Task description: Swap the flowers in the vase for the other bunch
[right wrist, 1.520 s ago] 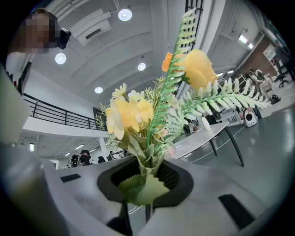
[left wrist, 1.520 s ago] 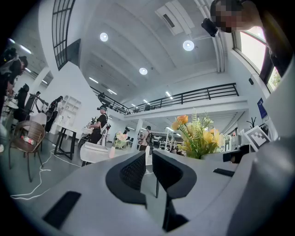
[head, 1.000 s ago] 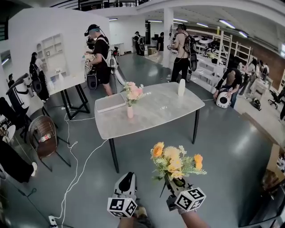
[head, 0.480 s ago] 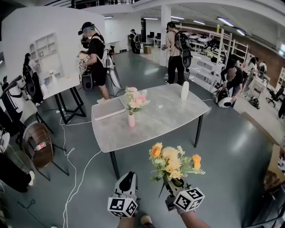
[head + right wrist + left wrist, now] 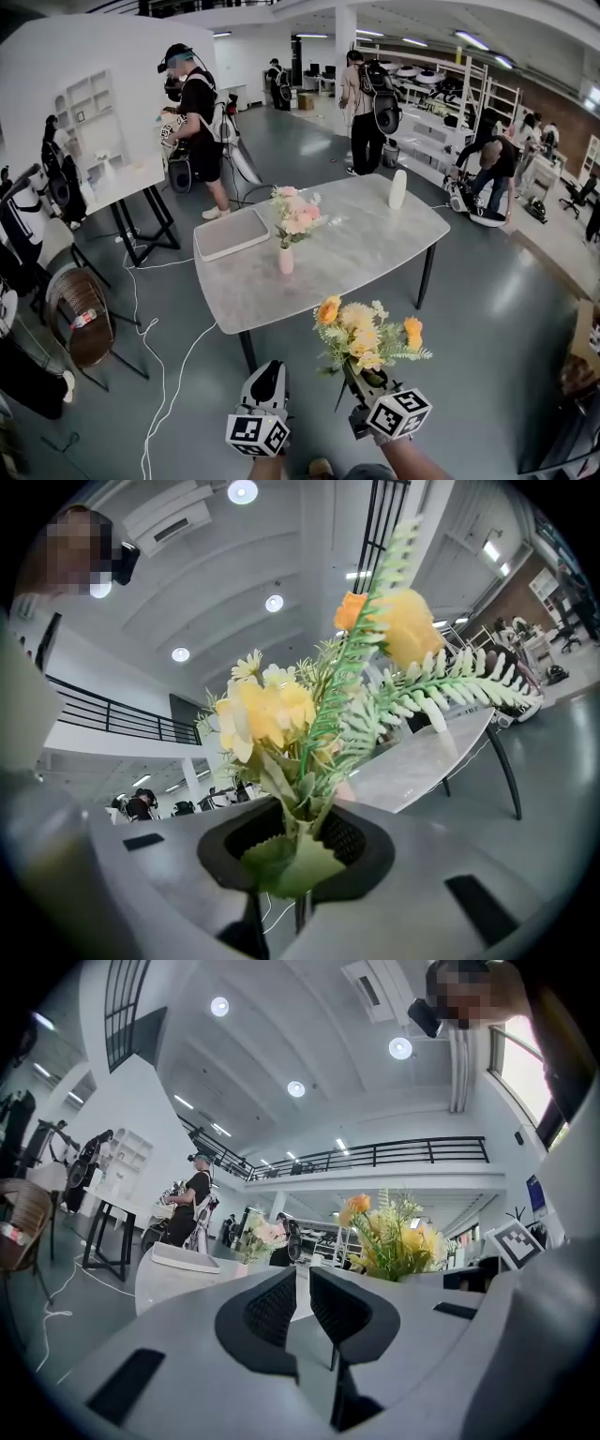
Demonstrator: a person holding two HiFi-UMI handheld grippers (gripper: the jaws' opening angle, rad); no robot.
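Table closer, ylw bunch in R tongs

The table and its vase now stand nearer the yellow bunch; people behind have shifted

Left gripper: held low in front of the body, pointing level and forward. Jaws closed together, nothing between them. Right gripper: alongside, to its right, likewise level. Jaws clamped on the stems of the yellow flower bunch, which stands upright above them. Left forearm and right forearm enter at the bottom edge of the head view.
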